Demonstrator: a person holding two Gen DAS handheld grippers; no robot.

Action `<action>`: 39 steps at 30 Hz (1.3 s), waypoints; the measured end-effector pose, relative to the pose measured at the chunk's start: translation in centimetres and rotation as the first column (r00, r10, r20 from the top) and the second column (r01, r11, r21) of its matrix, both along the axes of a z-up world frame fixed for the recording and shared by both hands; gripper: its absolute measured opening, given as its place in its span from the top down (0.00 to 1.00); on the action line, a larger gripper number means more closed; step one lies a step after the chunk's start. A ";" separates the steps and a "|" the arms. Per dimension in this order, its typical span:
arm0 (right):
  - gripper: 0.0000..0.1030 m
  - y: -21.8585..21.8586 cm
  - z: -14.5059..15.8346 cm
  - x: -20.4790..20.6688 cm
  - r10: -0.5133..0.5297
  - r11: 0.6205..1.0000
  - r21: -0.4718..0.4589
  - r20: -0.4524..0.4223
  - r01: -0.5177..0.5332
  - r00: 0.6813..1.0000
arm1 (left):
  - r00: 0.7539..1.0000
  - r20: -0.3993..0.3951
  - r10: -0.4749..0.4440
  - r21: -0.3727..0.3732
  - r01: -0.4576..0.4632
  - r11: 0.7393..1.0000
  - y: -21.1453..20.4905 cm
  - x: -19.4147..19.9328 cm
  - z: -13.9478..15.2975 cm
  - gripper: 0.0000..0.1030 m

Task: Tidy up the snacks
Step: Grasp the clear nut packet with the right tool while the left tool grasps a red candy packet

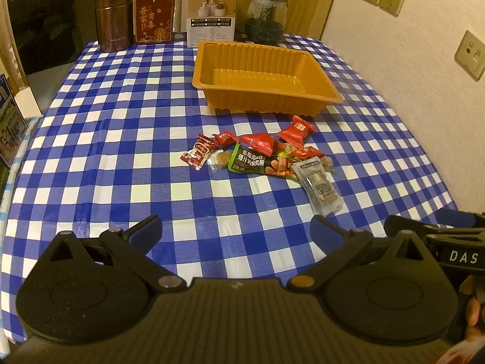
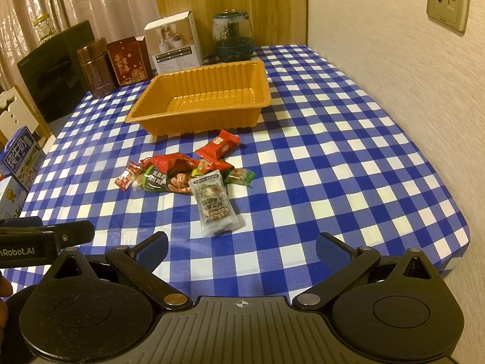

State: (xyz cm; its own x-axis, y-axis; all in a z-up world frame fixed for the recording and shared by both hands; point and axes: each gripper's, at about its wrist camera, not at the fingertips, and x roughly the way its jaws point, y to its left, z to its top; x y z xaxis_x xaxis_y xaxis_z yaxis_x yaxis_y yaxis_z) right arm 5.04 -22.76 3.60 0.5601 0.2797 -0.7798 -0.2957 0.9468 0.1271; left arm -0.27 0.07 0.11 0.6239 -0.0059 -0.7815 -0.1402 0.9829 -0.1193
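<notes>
Left gripper (image 1: 236, 230): jaws spread wide, holding nothing, low over the checked bench cloth (image 1: 121, 127), level, aimed at the snacks. Right gripper (image 2: 241, 250): jaws equally wide, empty, same low pose beside it. Snack pile (image 1: 257, 154) mid-bench: crinkly red wrappers, a green-black pouch, a clear flat packet (image 2: 216, 204) nearest. Ribbed orange plastic tray (image 1: 263, 75), rectangular, just beyond the pile
</notes>
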 end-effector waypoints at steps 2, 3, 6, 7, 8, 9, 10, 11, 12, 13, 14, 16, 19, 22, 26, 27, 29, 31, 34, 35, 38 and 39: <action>0.00 0.0 0.0 0.1 0.003 1.000 0.000 -0.003 -0.003 1.000 | 1.000 0.001 0.005 -0.023 -0.005 1.000 0.1 0.0 0.1 0.00; 0.00 -0.4 -0.3 0.2 0.005 1.000 -0.001 -0.004 -0.005 1.000 | 1.000 0.002 0.002 -0.031 -0.002 1.000 0.1 0.0 0.1 0.00; 0.00 -0.5 -0.3 0.3 0.006 1.000 -0.012 0.001 -0.006 1.000 | 1.000 -0.003 -0.015 -0.059 0.015 0.998 0.2 0.1 0.2 0.00; 0.00 -0.5 -0.3 0.4 0.010 1.000 -0.012 0.001 -0.010 1.000 | 1.000 -0.008 -0.026 -0.069 0.026 0.997 0.2 0.3 0.2 0.00; 0.00 -0.5 -0.2 0.5 0.017 1.000 -0.007 0.004 -0.017 1.000 | 0.999 -0.010 -0.034 -0.075 0.034 0.997 0.3 0.5 0.1 0.00; 0.00 -0.5 -0.2 0.6 0.020 1.000 -0.002 0.009 -0.020 1.000 | 0.999 -0.010 -0.042 -0.078 0.041 0.996 0.3 0.6 0.1 0.00; 0.00 -0.4 -0.2 0.8 0.024 1.000 0.001 0.015 -0.024 1.000 | 0.999 -0.011 -0.048 -0.079 0.047 0.996 0.5 0.8 0.1 0.00; 0.00 -0.4 -0.3 1.0 0.031 1.000 0.002 0.020 -0.031 0.999 | 0.998 -0.011 -0.056 -0.075 0.055 0.996 0.6 1.1 0.1 0.00; 0.00 -0.3 -0.4 1.2 0.035 0.999 0.000 0.023 -0.035 0.999 | 0.998 -0.010 -0.061 -0.073 0.060 0.995 1.1 1.3 0.1 0.00; 0.00 -0.2 -0.6 1.4 0.040 0.999 -0.002 0.024 -0.040 0.999 | 0.998 -0.008 -0.066 -0.070 0.065 0.995 1.4 1.6 0.0 0.00; 0.00 -0.1 -1.0 1.7 0.047 0.999 -0.002 0.026 -0.047 0.999 | 0.997 -0.006 -0.071 -0.065 0.071 0.995 1.9 1.9 -0.1 0.00; 0.00 0.2 -1.5 2.0 0.060 0.998 -0.003 0.028 -0.060 0.998 | 0.997 -0.006 -0.082 -0.056 0.082 0.995 2.5 2.5 -0.4 0.00; 0.03 0.7 -2.4 2.6 0.083 0.997 0.000 0.027 -0.083 0.996 | 0.993 0.005 -0.114 -0.035 0.114 0.993 3.5 3.6 -1.0 0.00; 0.12 1.3 -3.4 3.4 0.117 0.993 -0.003 0.027 -0.117 0.993 | 0.987 0.019 -0.160 0.001 0.160 0.987 4.0 4.5 -1.9 0.00; 0.17 1.8 -5.2 4.6 0.145 0.989 -0.006 0.013 -0.145 0.989 | 0.980 0.021 -0.196 0.025 0.195 0.980 4.7 5.9 -3.2 0.00; 0.20 1.9 -5.7 4.9 0.150 0.989 -0.002 0.007 -0.150 0.989 | 0.979 0.021 -0.202 0.026 0.202 0.979 4.8 6.2 -3.5 0.00; 0.25 2.0 -6.5 5.5 0.163 0.987 0.006 -0.001 -0.163 0.987 | 0.977 0.024 -0.214 0.029 0.213 0.977 5.0 6.9 -4.1 0.00; 0.30 2.2 -7.1 6.0 0.180 0.984 0.010 -0.007 -0.180 0.984 | 0.974 0.025 -0.226 0.032 0.225 0.974 5.2 7.7 -4.6 0.01; 0.35 2.5 -7.7 6.7 0.202 0.979 0.018 -0.004 -0.202 0.979 | 0.971 0.014 -0.238 0.037 0.237 0.971 5.3 8.6 -5.2 0.04; 0.36 2.6 -7.8 6.9 0.207 0.978 0.018 -0.002 -0.207 0.978 | 0.969 0.012 -0.246 0.036 0.245 0.969 5.3 8.9 -5.3 0.05; 0.40 3.1 -8.3 7.7 0.221 0.975 0.006 0.001 -0.221 0.975 | 0.966 0.018 -0.260 0.032 0.259 0.965 5.2 9.6 -5.6 0.05; 0.42 3.3 -8.5 7.9 0.227 0.974 0.003 0.000 -0.227 0.974 | 0.965 0.018 -0.263 0.026 0.263 0.964 5.2 9.7 -5.6 0.05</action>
State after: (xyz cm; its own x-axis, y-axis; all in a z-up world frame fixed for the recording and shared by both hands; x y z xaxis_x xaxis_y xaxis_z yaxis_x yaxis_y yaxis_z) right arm 12.90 -19.45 -4.87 0.4816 0.4019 -0.7788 -0.5033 0.8543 0.1296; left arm 9.47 5.23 -5.50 0.6191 -0.1537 -0.7701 0.1262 0.9874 -0.0957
